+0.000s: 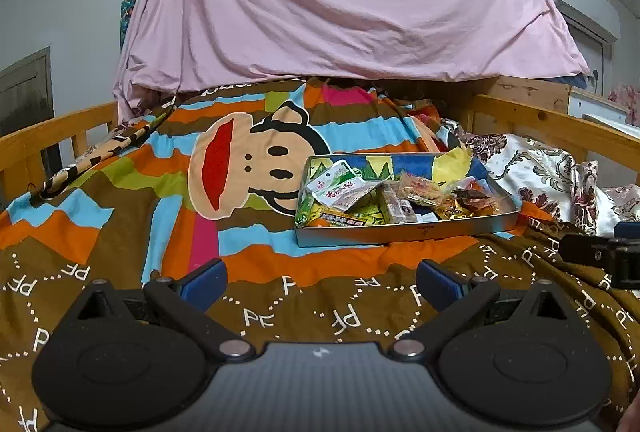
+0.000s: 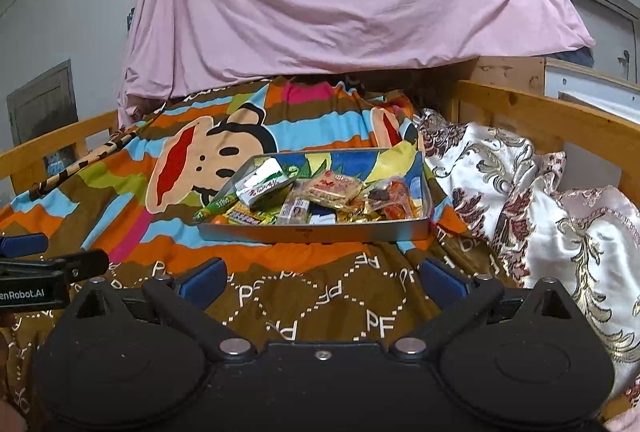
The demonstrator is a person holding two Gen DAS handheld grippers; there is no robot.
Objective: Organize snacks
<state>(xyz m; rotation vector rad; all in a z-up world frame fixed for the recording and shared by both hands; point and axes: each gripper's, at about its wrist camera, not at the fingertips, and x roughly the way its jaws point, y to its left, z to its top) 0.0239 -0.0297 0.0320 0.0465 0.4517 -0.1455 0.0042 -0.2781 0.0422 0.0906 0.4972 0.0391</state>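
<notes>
Both the left claw and the right claw are wide and hold nothing at the bottom of the frame, while the snacks lie jumbled in the tin tray mid-frame on the bed, which fits sorting either just starting or just finished.

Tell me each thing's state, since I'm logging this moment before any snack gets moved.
Left gripper: jaws open, empty, above the blanket.
Right gripper: jaws open, empty.
Shallow grey metal tray: flat on the blanket, uncovered.
Wrapped snack packets: jumbled loosely inside the tray.
Striped cartoon-monkey blanket: spread, wrinkled.
</notes>
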